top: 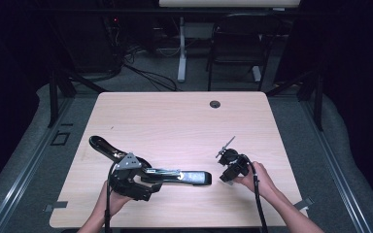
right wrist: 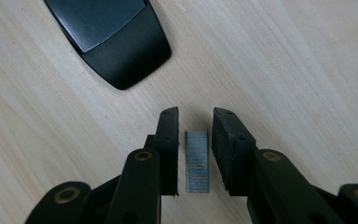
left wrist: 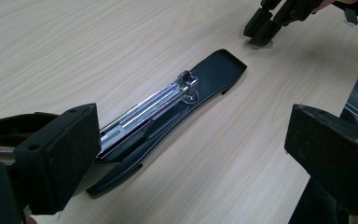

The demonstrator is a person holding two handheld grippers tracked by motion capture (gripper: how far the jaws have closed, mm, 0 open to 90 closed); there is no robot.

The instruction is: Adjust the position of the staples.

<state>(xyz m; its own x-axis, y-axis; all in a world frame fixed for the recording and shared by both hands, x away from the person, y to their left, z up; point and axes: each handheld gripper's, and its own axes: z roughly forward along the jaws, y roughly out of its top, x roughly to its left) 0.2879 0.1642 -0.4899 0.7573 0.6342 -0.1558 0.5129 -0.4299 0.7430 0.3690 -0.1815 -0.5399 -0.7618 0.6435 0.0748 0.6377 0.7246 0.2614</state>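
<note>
A black stapler [top: 194, 177] lies folded open across the near part of the wooden table [top: 175, 121]. Its handle [top: 102, 145] points back left, and its silver staple channel [left wrist: 144, 107] is bared over the base. My left gripper [left wrist: 193, 126] stands wide open at the stapler's hinge end, with one jaw beside the channel and the other off to the side. My right gripper [right wrist: 196, 116] points down at the table just past the stapler's front tip [right wrist: 121, 60]. A short strip of staples [right wrist: 197, 161] lies flat between its jaws, with a thin gap on each side.
A round cable hole [top: 215, 104] sits near the table's far edge. Beyond the table are a dark chair [top: 238, 43], a white desk leg [top: 181, 53] and cables on the floor. The right gripper [top: 227, 175] is close to the table's right front corner.
</note>
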